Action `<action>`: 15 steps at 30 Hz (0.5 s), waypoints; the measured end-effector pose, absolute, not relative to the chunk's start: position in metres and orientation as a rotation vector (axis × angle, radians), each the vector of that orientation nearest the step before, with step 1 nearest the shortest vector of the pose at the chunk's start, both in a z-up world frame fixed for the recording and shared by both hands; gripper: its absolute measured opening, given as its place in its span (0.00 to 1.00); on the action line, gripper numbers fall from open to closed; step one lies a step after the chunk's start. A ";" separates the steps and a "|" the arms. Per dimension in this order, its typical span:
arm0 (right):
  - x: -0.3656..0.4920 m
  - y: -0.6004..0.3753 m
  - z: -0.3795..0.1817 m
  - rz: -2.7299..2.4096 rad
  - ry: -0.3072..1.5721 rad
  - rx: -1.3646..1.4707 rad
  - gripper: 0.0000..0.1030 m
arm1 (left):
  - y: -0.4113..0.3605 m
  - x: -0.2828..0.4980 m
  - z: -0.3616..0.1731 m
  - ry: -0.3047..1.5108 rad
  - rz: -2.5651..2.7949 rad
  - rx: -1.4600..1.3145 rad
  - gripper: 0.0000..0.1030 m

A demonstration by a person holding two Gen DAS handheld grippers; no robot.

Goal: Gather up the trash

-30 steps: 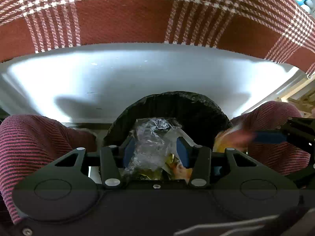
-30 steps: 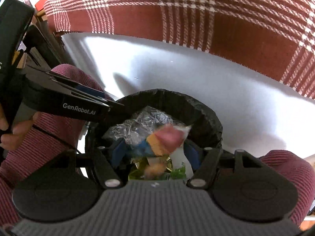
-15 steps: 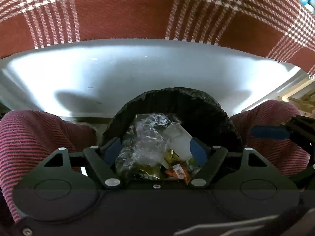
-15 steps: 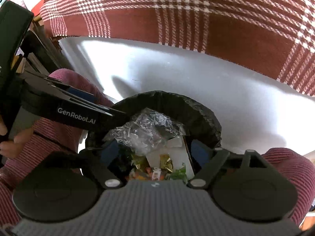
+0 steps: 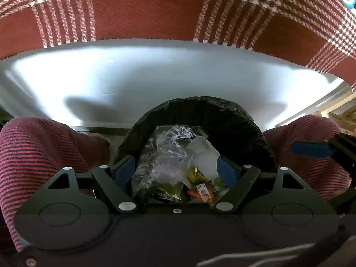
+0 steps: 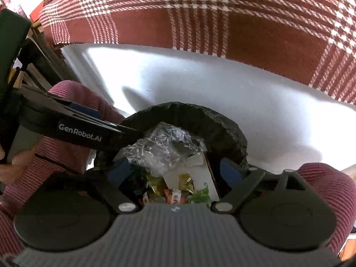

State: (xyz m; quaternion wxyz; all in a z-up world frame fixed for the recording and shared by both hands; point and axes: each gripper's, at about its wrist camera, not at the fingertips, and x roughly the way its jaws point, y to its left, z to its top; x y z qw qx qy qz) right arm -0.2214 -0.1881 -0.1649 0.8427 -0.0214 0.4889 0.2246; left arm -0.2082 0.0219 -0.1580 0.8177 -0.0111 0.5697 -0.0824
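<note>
A bin lined with a black bag [image 5: 207, 113] [image 6: 213, 120] stands on the floor between a person's knees. Inside lie crumpled clear plastic [image 5: 162, 162] [image 6: 160, 151], white card [image 5: 204, 158] [image 6: 195, 173], gold foil wrappers [image 5: 194, 173] [image 6: 185, 181] and an orange wrapper [image 5: 201, 194] [image 6: 173, 197]. My left gripper [image 5: 176, 171] hangs open just above the bin's mouth with nothing held. My right gripper [image 6: 174, 173] is open over the same bin, also holding nothing. The left gripper's black body [image 6: 73, 129] reaches in from the left in the right wrist view.
A white table underside or edge [image 5: 155, 82] [image 6: 200, 93] rises behind the bin, draped with a red and white checked cloth [image 5: 155, 11] [image 6: 200, 17]. Knees in striped maroon trousers [image 5: 42, 151] [image 6: 327, 191] flank the bin. Wooden slats [image 5: 338, 109] show at far right.
Both grippers have opened wide over the bin. The clear plastic left the left gripper and the colourful wrapper left the right gripper; both now lie in the bin.
</note>
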 end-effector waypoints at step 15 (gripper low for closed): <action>-0.222 -0.189 -0.166 0.467 1.035 -0.033 0.94 | 0.021 -0.208 -0.158 1.212 -0.170 -0.016 0.78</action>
